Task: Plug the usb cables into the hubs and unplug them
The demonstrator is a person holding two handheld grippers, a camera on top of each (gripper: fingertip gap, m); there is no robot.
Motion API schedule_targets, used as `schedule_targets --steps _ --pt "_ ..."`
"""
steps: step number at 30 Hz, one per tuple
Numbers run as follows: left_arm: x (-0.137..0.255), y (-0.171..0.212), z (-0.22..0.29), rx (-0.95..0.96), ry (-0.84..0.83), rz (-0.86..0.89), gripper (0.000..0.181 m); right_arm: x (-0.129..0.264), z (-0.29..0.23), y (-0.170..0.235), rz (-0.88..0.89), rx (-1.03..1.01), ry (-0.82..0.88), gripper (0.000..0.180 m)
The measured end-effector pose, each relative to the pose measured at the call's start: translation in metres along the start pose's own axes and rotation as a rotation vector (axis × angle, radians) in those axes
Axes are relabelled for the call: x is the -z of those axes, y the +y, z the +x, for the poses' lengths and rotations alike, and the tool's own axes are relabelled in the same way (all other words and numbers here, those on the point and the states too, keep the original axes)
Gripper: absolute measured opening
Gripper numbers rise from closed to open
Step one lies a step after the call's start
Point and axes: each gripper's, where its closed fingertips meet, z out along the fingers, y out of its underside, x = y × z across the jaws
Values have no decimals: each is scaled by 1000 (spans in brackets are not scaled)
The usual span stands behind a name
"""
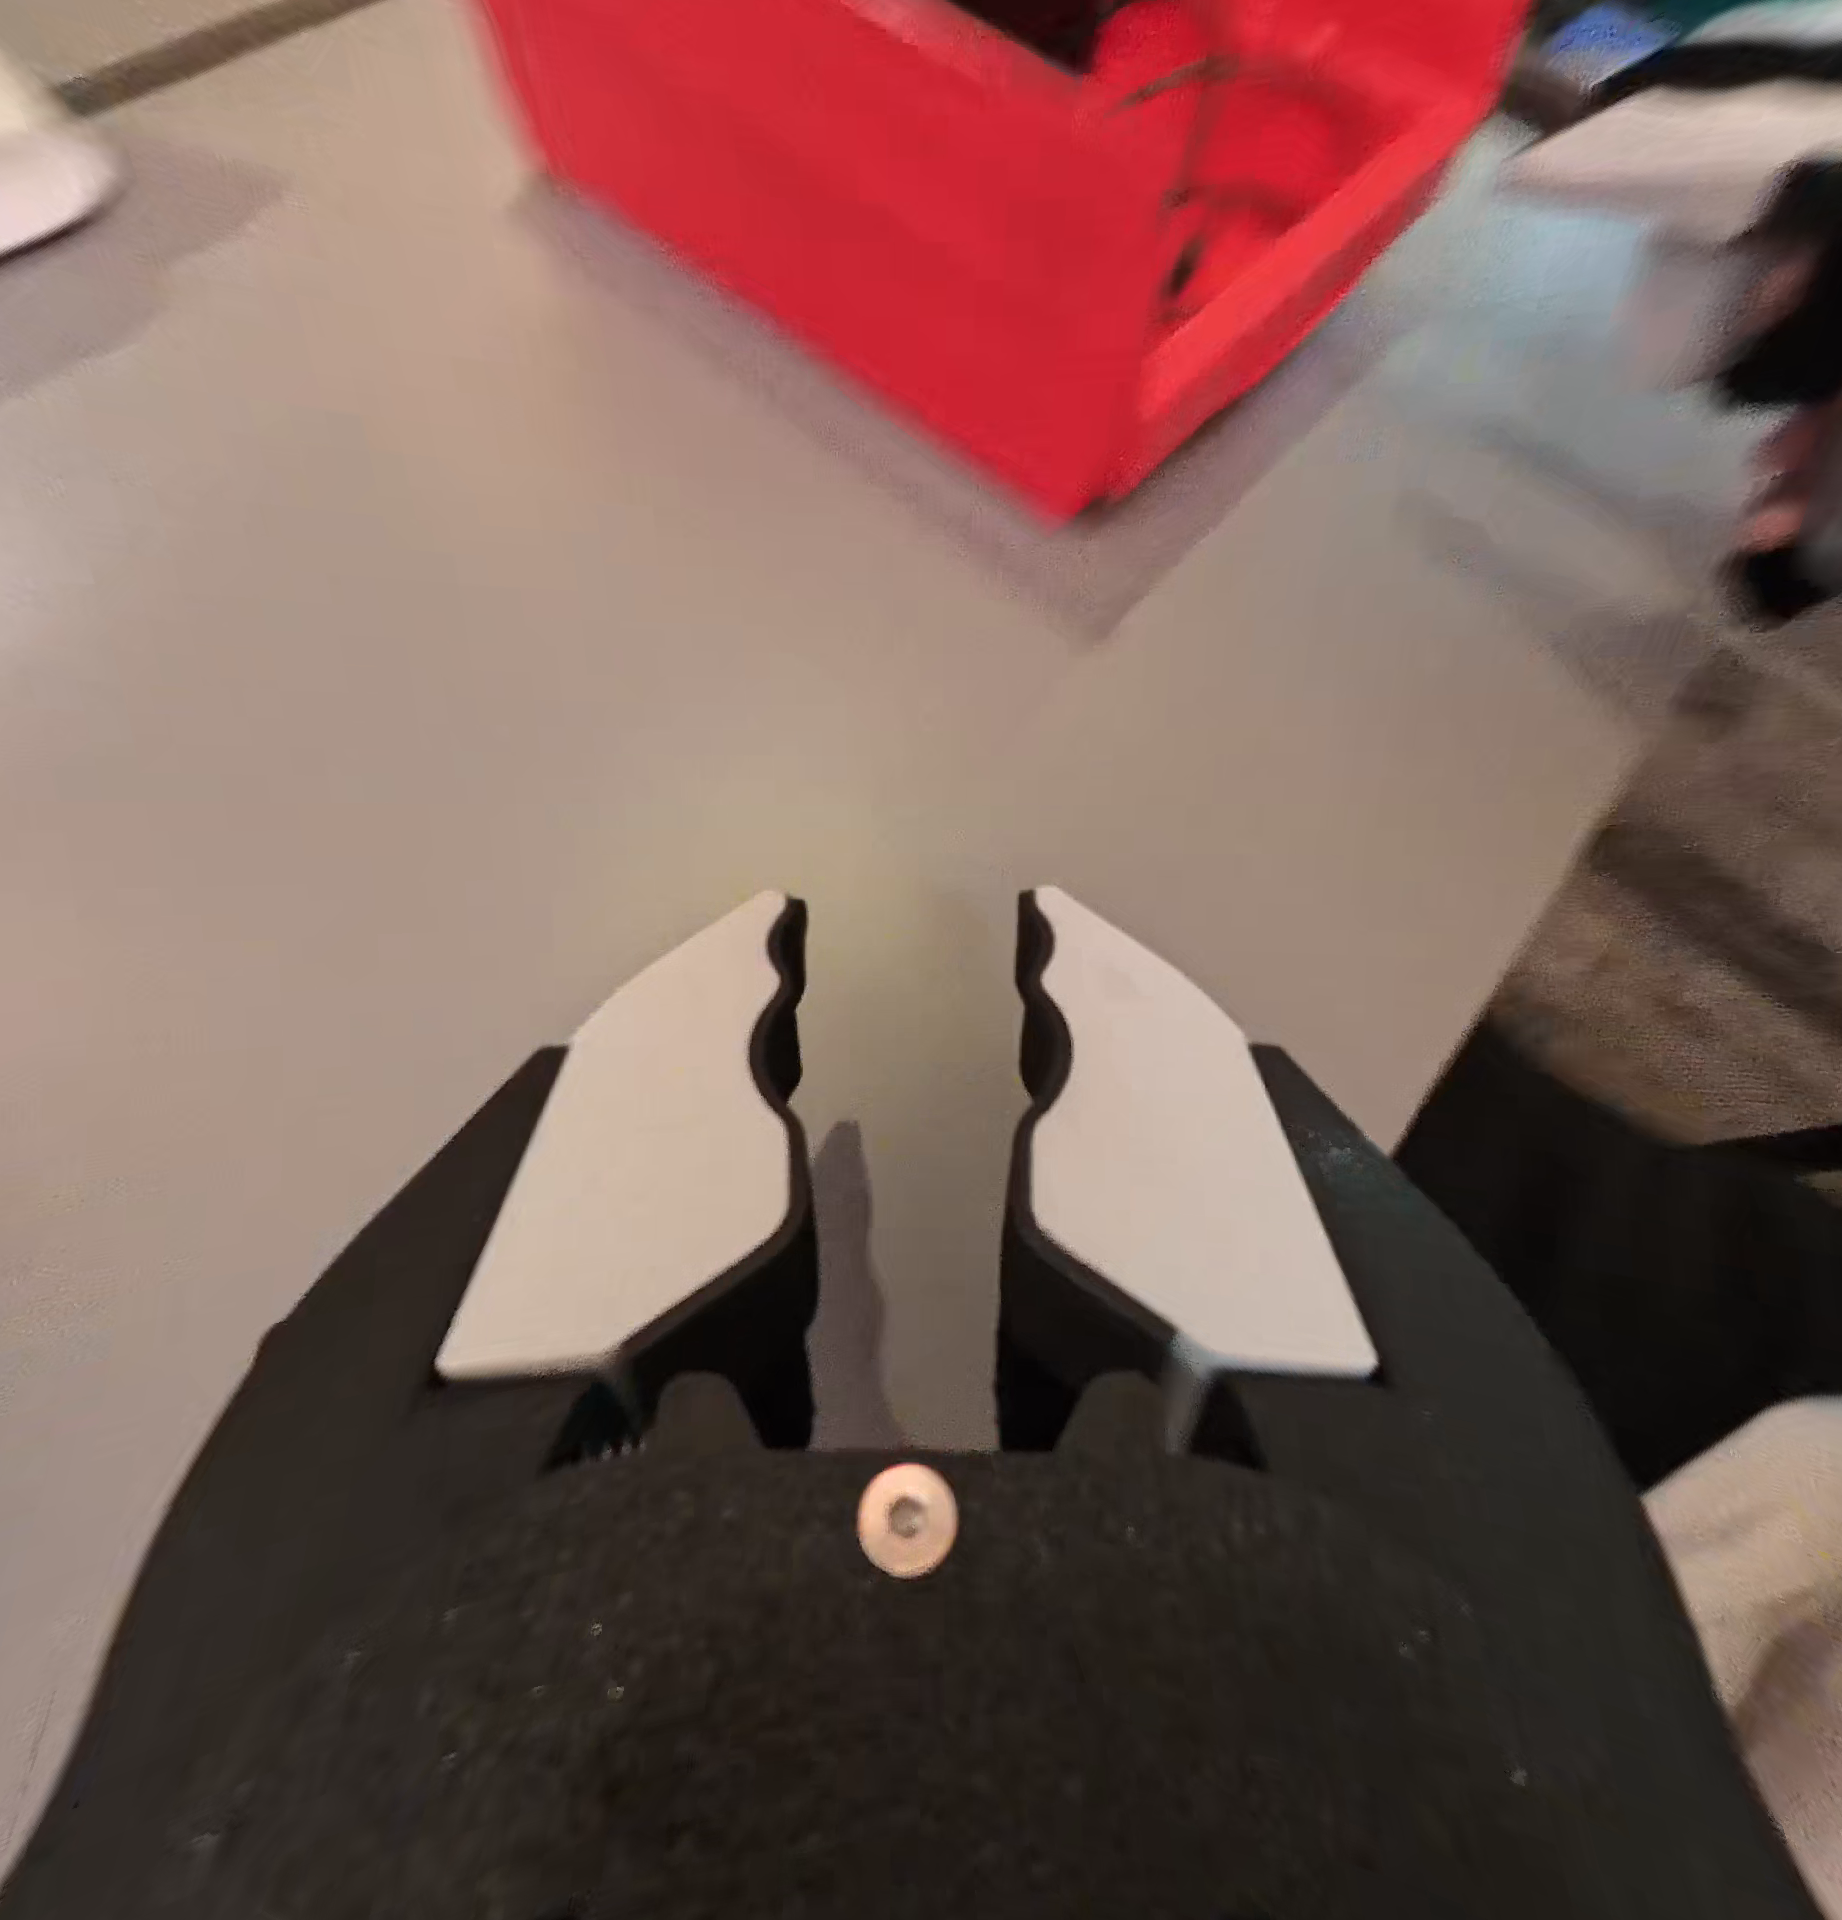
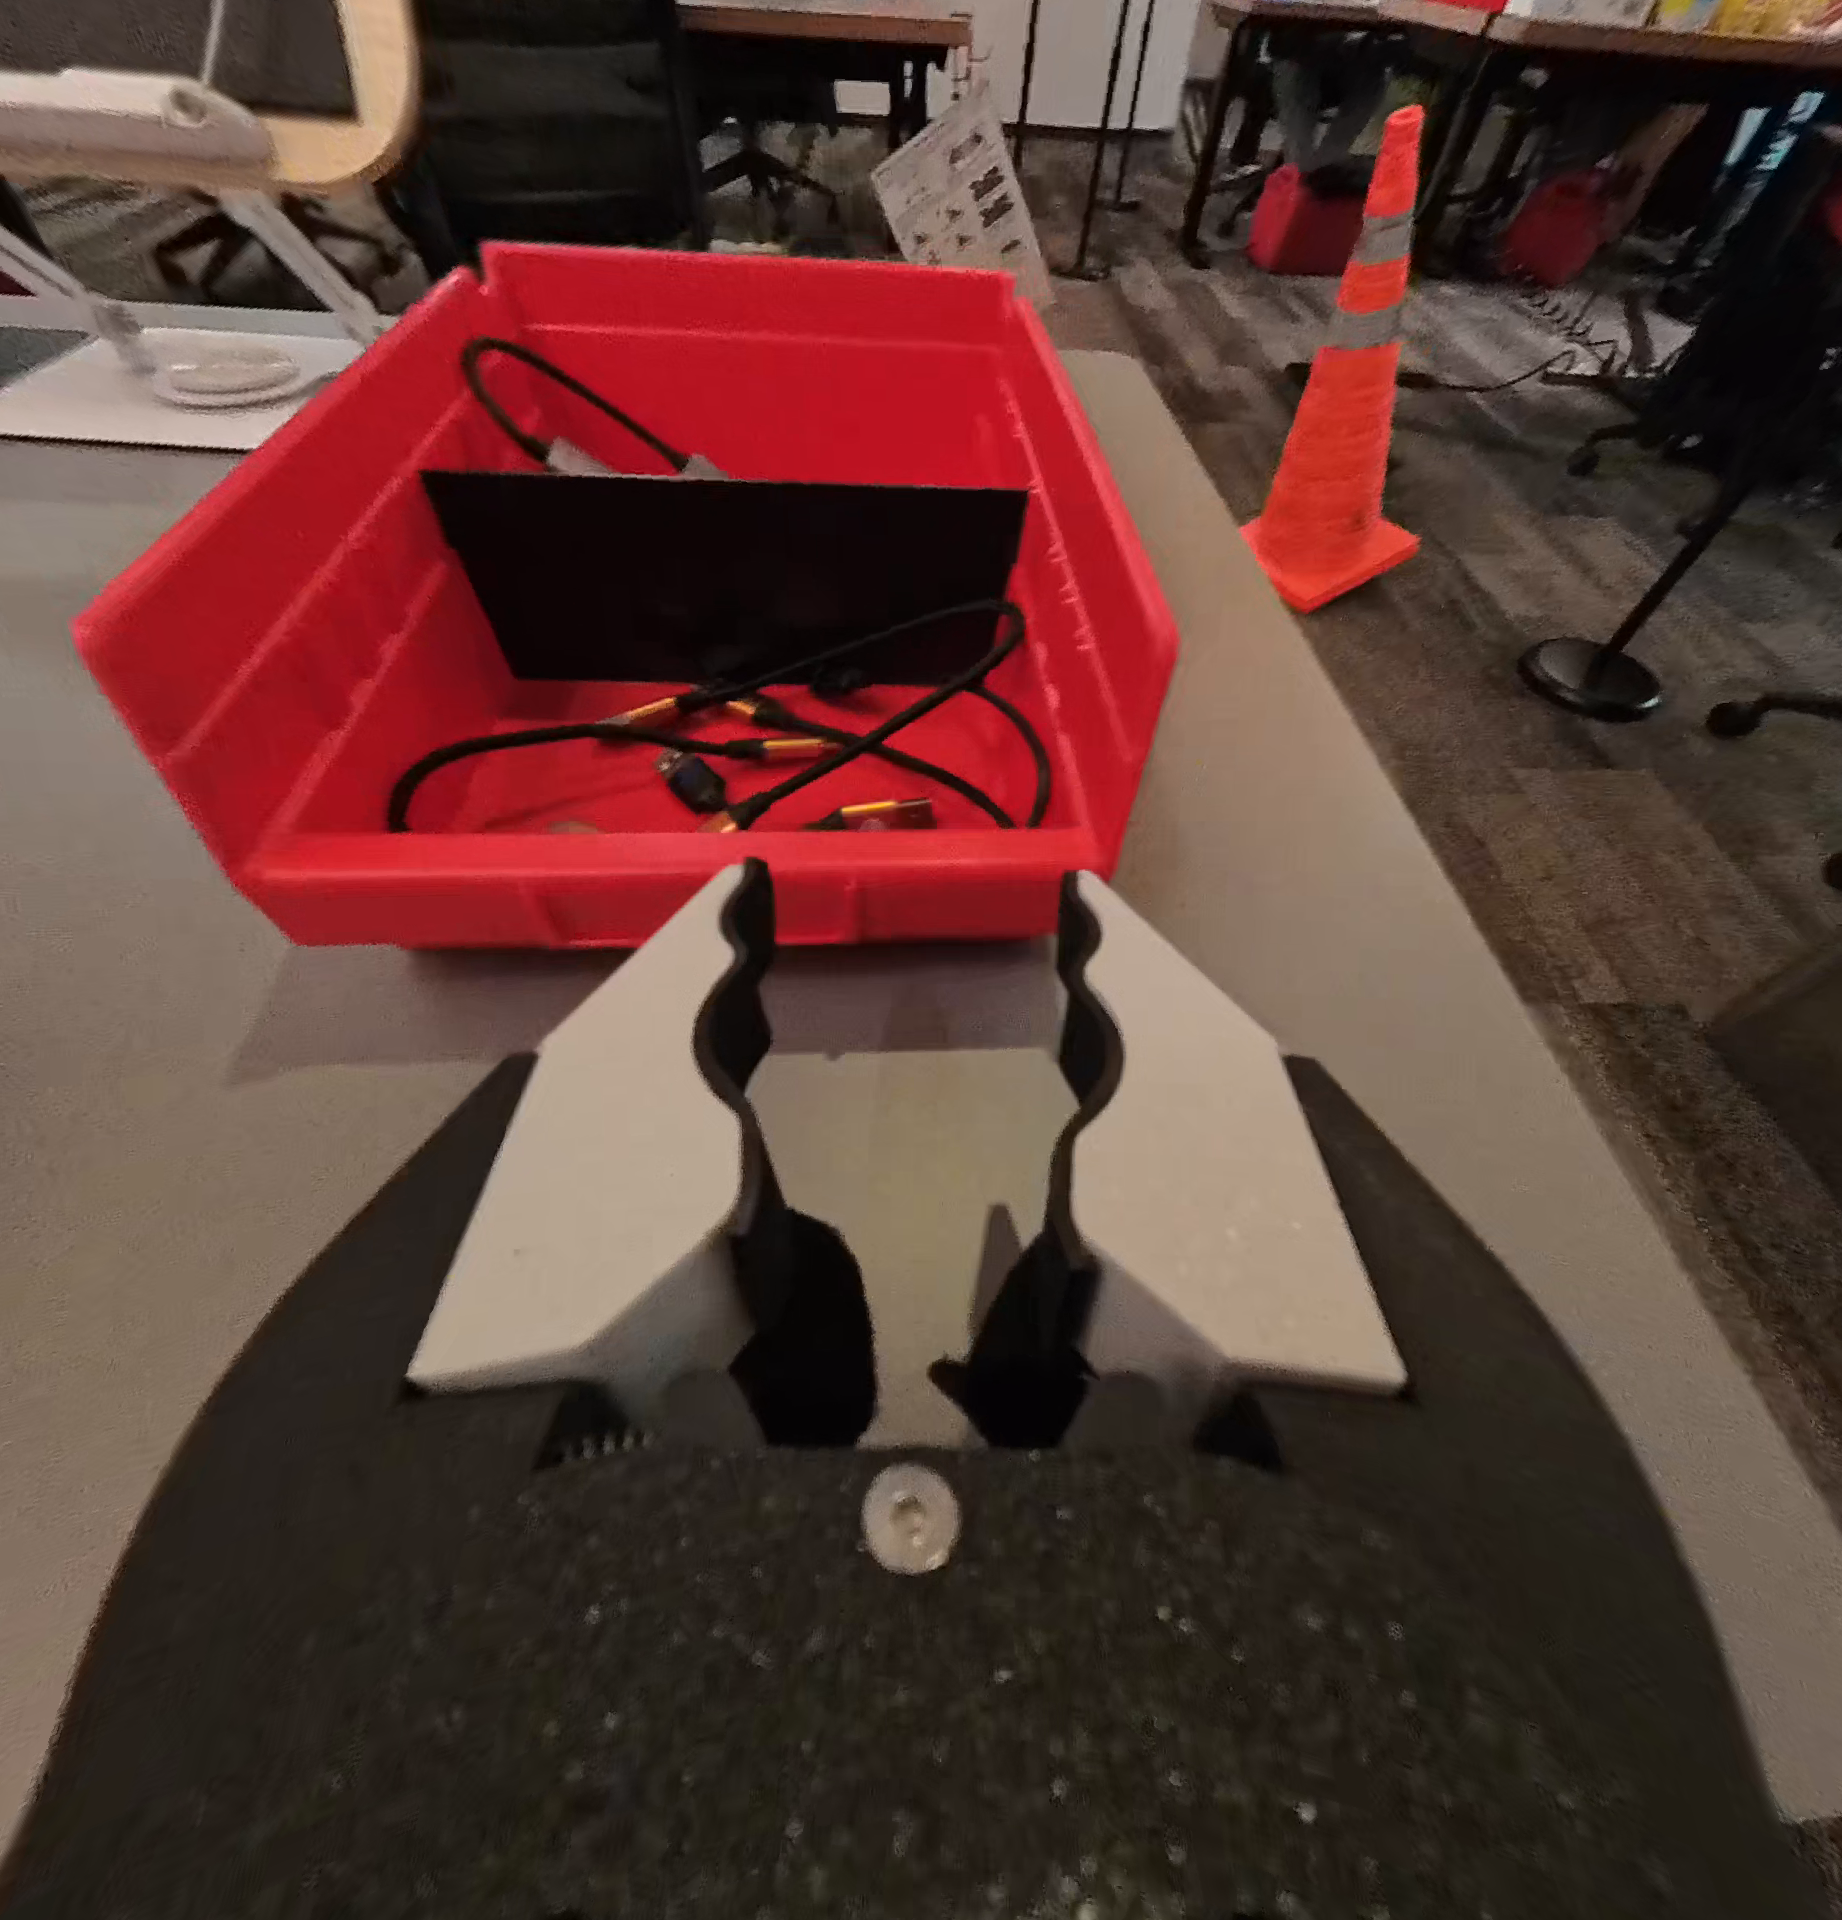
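Right claw [image 2: 912, 894] parted, empty, over grey tabletop [image 2: 148, 1091]. USB cables [image 2: 792, 743] lie tangled in red bin [image 2: 626, 894] just ahead, front compartment. Left claw [image 1: 912, 914] parted, empty; bin [image 1: 896, 260] well ahead-right.

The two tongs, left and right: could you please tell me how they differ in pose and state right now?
The left tongs hover over bare table, short of the red bin; the right tongs reach the bin's front wall. The left tongs show a narrower gap than the right tongs. The left view is motion-blurred; the right view is sharper. Both are open, empty, with grey fingers.
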Motion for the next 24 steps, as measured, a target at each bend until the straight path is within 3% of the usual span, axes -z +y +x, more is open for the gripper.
schedule_targets --steps 5,7,9,12,13,14,19,24 --pt "-89 -66 30 -17 -65 142 63 -26 17 8 -75 -78 -49 67" --pt "-110 -82 33 41 -61 189 64 -39 22 7 -75 -92 -45 66" --pt "-126 -95 29 102 -70 223 66 -53 25 2 -61 -112 -46 59" --pt "-144 -103 20 165 -93 224 38 -76 26 0 -74 -170 -55 39" --pt "-148 -105 14 170 -122 219 41 -83 32 1 -91 -187 -27 26" --pt "-149 -106 8 154 -167 209 33 -84 37 1 -91 -197 10 5" --pt "-130 -115 -22 98 -321 228 13 -70 15 -22 -39 -150 51 3" --pt "-71 -110 -57 137 -382 289 8 -46 -48 -63 86 -184 -19 4"
